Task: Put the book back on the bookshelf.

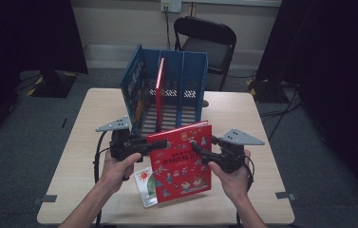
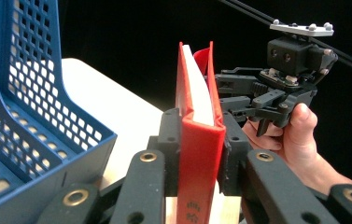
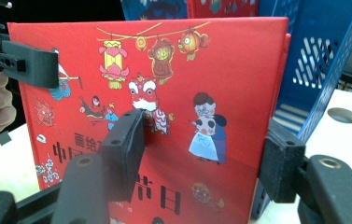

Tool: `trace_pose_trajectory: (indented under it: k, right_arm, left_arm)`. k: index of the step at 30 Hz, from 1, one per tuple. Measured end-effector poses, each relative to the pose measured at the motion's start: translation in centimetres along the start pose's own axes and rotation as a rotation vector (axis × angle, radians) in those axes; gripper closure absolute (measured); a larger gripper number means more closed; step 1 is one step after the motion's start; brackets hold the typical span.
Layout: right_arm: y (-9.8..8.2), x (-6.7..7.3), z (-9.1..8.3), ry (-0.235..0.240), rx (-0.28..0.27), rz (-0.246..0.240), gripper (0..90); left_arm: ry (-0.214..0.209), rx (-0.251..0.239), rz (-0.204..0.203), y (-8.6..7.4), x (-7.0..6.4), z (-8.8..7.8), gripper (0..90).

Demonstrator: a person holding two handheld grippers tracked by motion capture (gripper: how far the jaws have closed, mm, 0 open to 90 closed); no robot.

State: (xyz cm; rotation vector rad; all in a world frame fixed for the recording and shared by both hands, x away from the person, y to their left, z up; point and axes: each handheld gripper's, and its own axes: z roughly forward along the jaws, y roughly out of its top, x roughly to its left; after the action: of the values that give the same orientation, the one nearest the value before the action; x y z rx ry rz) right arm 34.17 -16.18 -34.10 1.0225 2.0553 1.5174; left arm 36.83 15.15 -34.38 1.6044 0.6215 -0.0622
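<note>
A red picture book [image 1: 181, 161] hangs tilted above the table [image 1: 81, 142], held between both grippers. My left gripper [image 1: 160, 142] is shut on its spine, and in the left gripper view both pads [image 2: 171, 135] press the red spine [image 2: 199, 163]. From the right, my right gripper [image 1: 198, 151] is shut on the book. In the right gripper view one pad [image 3: 127, 140] lies on the front cover [image 3: 201, 60] and the other stands at the book's right edge. The right gripper [image 2: 222, 93] also shows beyond the book in the left gripper view.
A blue file rack [image 1: 186, 80] stands at the table's far middle, with a thin red book [image 1: 160, 85] upright in it and a blue book [image 1: 136, 90] in its left slot. A white-covered book [image 1: 144, 183] lies under the held one. A black chair [image 1: 210, 38] stands behind.
</note>
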Motion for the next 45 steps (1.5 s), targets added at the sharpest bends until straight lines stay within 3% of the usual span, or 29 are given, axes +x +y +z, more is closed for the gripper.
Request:
trace_pose_trajectory:
  k: [6, 10, 12, 18, 20, 23, 28, 34, 38, 45]
  right_arm:
    - [1.5, 0.2, 0.4, -0.003, -0.025, -0.027, 39.2]
    - [2.1, 0.2, 1.1, 0.004, -0.037, -0.043, 38.1]
    - [2.2, 0.1, 1.8, 0.003, -0.034, -0.044, 37.1]
    - [1.3, -0.3, 3.6, 0.014, -0.023, -0.052, 35.0]
    - [0.8, -0.2, 3.7, 0.013, -0.041, -0.068, 35.7]
    - [0.7, 0.2, 3.4, 0.006, -0.040, -0.080, 35.5]
    - [-0.1, 0.0, 2.5, -0.002, -0.043, -0.060, 30.9]
    - [-1.4, -0.9, 2.7, 0.026, 0.005, -0.037, 26.1]
    - [-2.0, -0.3, 3.1, 0.049, 0.023, -0.052, 24.8]
    - [-1.8, 0.5, 3.5, 0.043, 0.009, -0.077, 17.8]
  left_arm:
    - [0.013, -0.027, 0.021, 1.1, 0.0, -0.7, 75.0]
    - [0.035, -0.043, 0.059, 1.5, 0.3, -1.0, 74.9]
    - [0.051, -0.045, 0.062, 1.5, 0.7, -1.1, 74.5]
    - [0.095, -0.046, 0.135, 0.5, 1.3, -1.2, 73.9]
    - [0.072, -0.051, 0.122, 0.3, 1.4, -1.5, 73.8]
    - [0.078, -0.053, 0.133, 0.0, 1.0, -1.6, 73.2]
    - [0.098, -0.034, 0.152, -0.2, 0.3, -1.8, 76.1]
    - [0.095, -0.032, 0.154, -0.6, 0.0, -2.1, 76.3]
    - [0.074, -0.020, 0.164, -0.7, -0.6, -1.9, 74.9]
    - [0.054, 0.012, 0.186, -0.8, -2.0, -1.7, 71.9]
